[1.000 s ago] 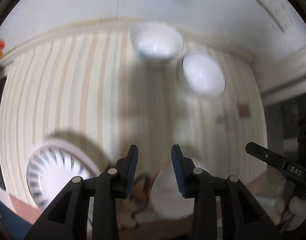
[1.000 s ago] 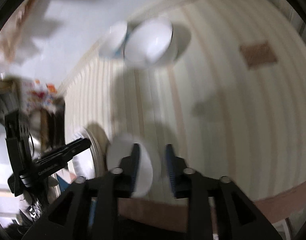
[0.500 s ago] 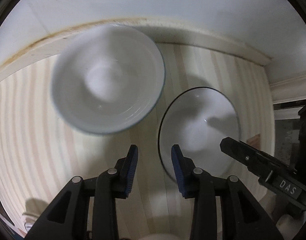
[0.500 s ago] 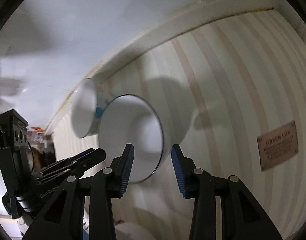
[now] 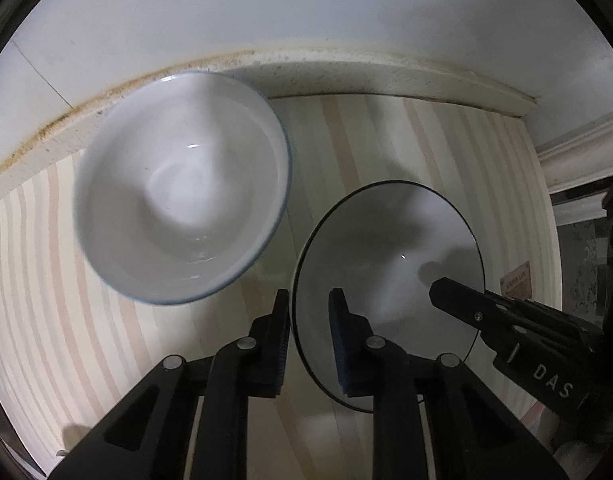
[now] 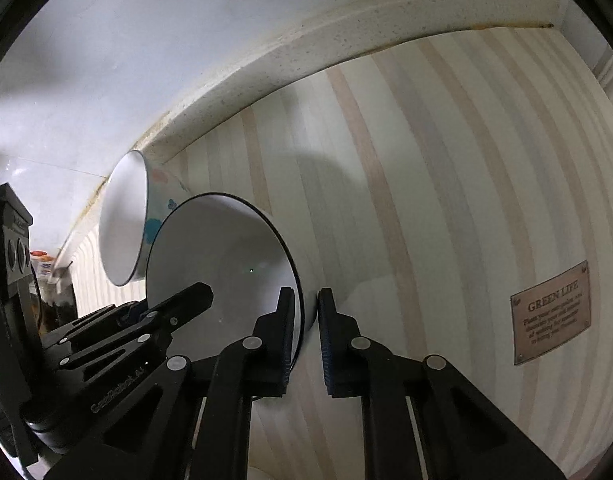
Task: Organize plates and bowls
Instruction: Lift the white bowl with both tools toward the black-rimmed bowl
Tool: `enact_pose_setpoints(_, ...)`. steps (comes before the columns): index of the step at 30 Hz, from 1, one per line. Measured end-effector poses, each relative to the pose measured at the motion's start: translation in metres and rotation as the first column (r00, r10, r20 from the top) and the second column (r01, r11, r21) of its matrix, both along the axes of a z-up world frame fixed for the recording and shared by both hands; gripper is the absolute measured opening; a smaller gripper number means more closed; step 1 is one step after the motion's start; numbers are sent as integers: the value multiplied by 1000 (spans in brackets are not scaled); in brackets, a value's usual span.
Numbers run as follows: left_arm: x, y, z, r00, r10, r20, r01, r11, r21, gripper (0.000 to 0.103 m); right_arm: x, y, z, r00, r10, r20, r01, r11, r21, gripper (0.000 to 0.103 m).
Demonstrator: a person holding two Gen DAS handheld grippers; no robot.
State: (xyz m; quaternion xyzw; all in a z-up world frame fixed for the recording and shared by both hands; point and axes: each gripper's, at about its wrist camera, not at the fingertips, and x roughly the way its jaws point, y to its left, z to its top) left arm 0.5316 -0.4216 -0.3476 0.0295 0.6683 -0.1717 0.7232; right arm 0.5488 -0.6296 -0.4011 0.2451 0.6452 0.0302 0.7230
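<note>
On the striped mat (image 5: 370,140), white black-rimmed bowl (image 5: 390,248), rim between both closing grippers (image 5: 308,322) (image 6: 306,322).

Right claw (image 6: 306,332) closing on black-rimmed bowl (image 6: 218,264) rim; patterned bowl (image 6: 124,216) behind; left claw (image 6: 186,300) alongside.

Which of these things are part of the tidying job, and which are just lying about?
Job: black-rimmed bowl; blue-rimmed bowl; left gripper, shut on the black rim; right gripper, jaws closing on it.
Lying about: striped mat; GREEN LIFE label.
</note>
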Motion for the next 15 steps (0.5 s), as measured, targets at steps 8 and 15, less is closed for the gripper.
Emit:
enact_pose_setpoints(8,-27,14,42,997,-25,66,26,1000,-10,17,-19,8,33,998,20,53,-20,1000,3,13)
enact_pose_setpoints(15,-68,35,83,993,-54,107,58,998,-34,17,-58,20,80,993,37,112,-37,999,-4,13)
